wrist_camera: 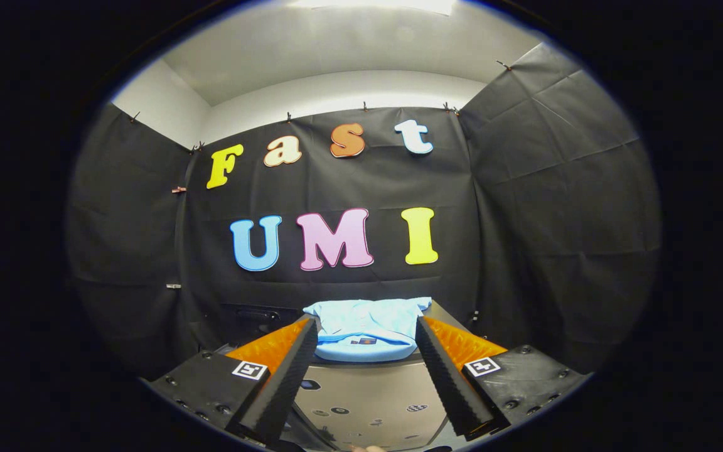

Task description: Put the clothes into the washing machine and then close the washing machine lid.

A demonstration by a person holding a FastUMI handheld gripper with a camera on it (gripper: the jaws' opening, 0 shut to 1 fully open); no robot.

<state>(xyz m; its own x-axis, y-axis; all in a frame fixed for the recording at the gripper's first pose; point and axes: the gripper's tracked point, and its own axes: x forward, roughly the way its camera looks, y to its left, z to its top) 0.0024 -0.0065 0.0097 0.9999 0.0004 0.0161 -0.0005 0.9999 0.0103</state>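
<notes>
Gripper wide open, shirt ahead

Nearest us, the gripper (pixel 366 328) stands spread wide with nothing held — below it we see the washing machine's grey top (pixel 368 392). Just beyond the fingertips, and between them, lies the folded light-blue shirt (pixel 368 326) on that top's far end, before the black cloth wall (pixel 524 220).

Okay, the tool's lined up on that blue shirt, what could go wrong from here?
1. The tool is open, its fingers either side of the folded light blue shirt, which lies ahead of them. Closing from here would likely catch nothing or just the near fold, so the shirt could slip or unfold when lifted.
2. The shirt rests on a grey surface, seemingly the washing machine's top. Coming in low, the fingertips might scrape it or push the shirt away.
</notes>
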